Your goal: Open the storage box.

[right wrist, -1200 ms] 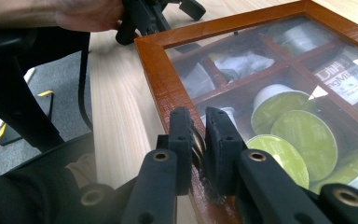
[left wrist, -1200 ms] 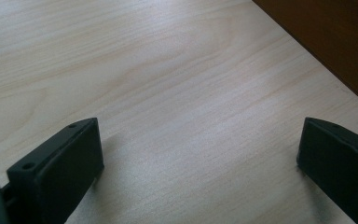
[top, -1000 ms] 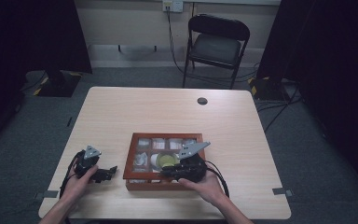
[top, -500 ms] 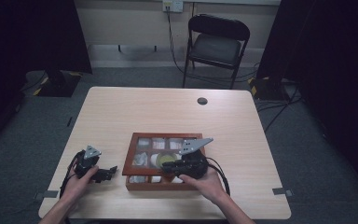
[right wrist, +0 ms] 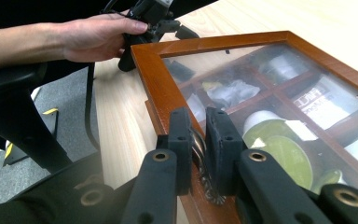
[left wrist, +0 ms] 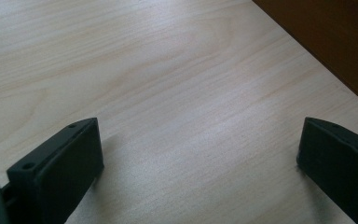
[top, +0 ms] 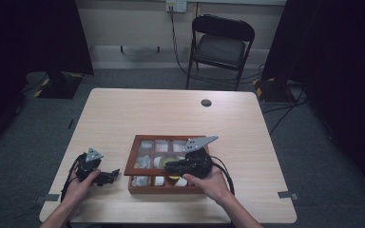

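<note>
A brown wooden box (top: 132,164) with a glass lid sits near the table's front edge, and its compartments hold small white packets and a round green-topped container (top: 169,161). My right gripper (top: 172,167) reaches over the box's front side. In the right gripper view it (right wrist: 198,135) is shut on a small ribbed metal knob (right wrist: 200,148) on the lid's wooden frame (right wrist: 154,79). My left gripper (top: 112,175) rests on the table left of the box, open. Bare wood lies between its fingers in the left gripper view (left wrist: 200,154), with the box's dark side (left wrist: 335,42) at the upper right.
A small black round disc (top: 206,102) lies on the far side of the table (top: 171,114). A black folding chair (top: 221,47) stands behind the table. Cables trail from both grippers toward the front edge. A hand (right wrist: 98,37) holds the left gripper beyond the box corner.
The right gripper, with its grey plate, has risen slightly over the box's front edge. The left gripper has stayed where it was.
</note>
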Demonstrator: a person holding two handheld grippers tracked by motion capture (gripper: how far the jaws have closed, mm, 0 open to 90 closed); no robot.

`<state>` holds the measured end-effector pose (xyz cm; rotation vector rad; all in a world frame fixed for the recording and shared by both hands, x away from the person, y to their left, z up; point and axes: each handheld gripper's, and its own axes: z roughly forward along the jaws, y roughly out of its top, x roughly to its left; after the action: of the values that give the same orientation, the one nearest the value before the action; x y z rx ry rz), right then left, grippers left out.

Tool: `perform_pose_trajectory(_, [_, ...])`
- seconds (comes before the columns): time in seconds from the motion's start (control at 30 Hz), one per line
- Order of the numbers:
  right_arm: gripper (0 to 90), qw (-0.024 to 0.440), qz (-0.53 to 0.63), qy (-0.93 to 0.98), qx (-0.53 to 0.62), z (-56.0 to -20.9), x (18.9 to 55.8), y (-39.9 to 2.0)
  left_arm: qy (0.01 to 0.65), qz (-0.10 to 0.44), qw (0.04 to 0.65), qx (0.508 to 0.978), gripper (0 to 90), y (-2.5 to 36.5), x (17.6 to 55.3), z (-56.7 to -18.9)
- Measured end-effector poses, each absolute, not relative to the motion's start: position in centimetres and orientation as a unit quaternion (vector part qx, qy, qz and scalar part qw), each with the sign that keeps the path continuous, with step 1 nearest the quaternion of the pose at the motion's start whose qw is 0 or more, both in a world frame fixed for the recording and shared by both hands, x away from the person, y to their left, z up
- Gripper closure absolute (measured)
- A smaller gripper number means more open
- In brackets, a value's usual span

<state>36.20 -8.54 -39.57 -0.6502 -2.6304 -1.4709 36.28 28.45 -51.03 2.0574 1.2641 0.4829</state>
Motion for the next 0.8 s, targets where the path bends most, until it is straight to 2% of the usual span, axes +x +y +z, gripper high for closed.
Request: perform_pose_trajectory(0.8, [81.0,0.045,-0.492,-0.840,-0.223,-38.0,37.4,-8.8,0.483,0.186,0.332,0.789,0.0,28.5,36.3,-51.0])
